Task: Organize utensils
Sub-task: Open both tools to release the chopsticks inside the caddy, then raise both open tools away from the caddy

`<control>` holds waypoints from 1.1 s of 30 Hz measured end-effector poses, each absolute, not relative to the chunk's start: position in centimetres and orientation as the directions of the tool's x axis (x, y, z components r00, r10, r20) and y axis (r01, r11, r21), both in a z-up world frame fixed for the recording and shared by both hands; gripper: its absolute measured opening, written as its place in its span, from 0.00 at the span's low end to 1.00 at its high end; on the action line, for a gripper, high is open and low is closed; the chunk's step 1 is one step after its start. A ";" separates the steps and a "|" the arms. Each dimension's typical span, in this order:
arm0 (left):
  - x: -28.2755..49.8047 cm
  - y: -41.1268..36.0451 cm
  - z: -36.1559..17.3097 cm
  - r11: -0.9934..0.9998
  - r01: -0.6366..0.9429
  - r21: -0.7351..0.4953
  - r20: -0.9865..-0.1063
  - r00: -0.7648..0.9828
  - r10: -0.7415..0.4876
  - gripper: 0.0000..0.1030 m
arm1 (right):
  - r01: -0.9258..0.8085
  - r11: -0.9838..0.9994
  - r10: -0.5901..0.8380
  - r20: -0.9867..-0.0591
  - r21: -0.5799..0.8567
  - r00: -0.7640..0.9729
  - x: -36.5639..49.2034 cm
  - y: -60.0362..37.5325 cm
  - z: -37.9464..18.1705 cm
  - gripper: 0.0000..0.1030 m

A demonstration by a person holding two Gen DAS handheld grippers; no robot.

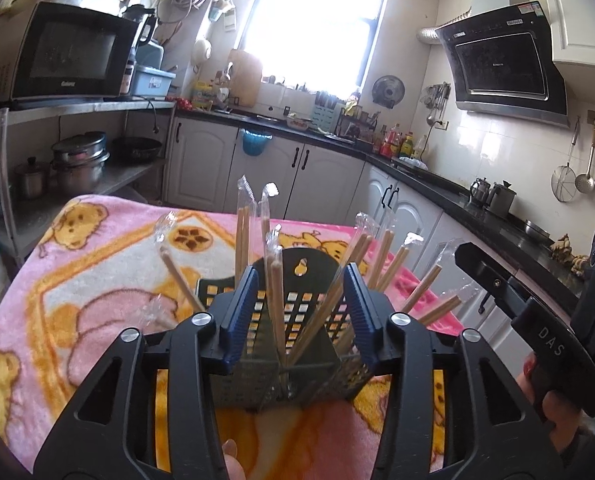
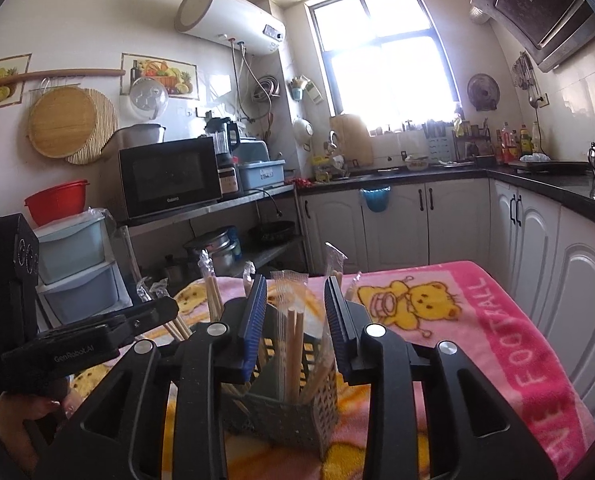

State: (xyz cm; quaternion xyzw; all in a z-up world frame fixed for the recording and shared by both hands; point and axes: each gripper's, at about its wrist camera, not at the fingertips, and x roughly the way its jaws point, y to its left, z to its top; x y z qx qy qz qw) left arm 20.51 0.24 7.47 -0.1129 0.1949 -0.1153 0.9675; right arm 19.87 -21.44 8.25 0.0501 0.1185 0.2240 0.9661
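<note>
Hung just above the perforated holder [image 1: 281,320], upright wrapped chopsticks [image 2: 293,344] standing between both sets of spread fingers [image 1: 241,312], pinching nothing, left gripper [image 1: 299,312] and right gripper [image 2: 295,316] equally near.

A: The blanket [image 1: 109,264] is pink with yellow bears and orange borders. The holder [image 1: 293,312]?

B: Dark grey, pierced with a grid of square holes. The chopsticks [image 1: 275,304] are pale tan in clear wrappers.

A: The gripper pads [image 2: 255,316]?

B: Ribbed blue on black. Far left, the microwave [image 2: 169,176] is black.
</note>
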 end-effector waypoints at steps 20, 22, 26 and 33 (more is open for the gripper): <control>16.2 1.9 5.9 0.937 0.138 -0.321 -0.424 0.864 -0.273 0.86 | -0.389 0.908 0.418 -0.362 0.154 0.833 17.0 -23.1 6.1 0.48; 16.0 1.9 5.4 0.937 0.135 -0.323 -0.433 0.859 -0.273 0.89 | -0.392 0.908 0.419 -0.375 0.151 0.827 16.7 -23.0 5.7 0.52; 15.5 2.1 4.2 0.938 0.127 -0.323 -0.450 0.851 -0.271 0.90 | -0.399 0.906 0.421 -0.393 0.141 0.817 15.9 -22.7 4.9 0.61; 14.8 1.8 2.4 0.947 0.094 -0.307 -0.498 0.832 -0.244 0.90 | -0.404 0.906 0.417 -0.430 0.126 0.801 14.7 -22.1 3.3 0.71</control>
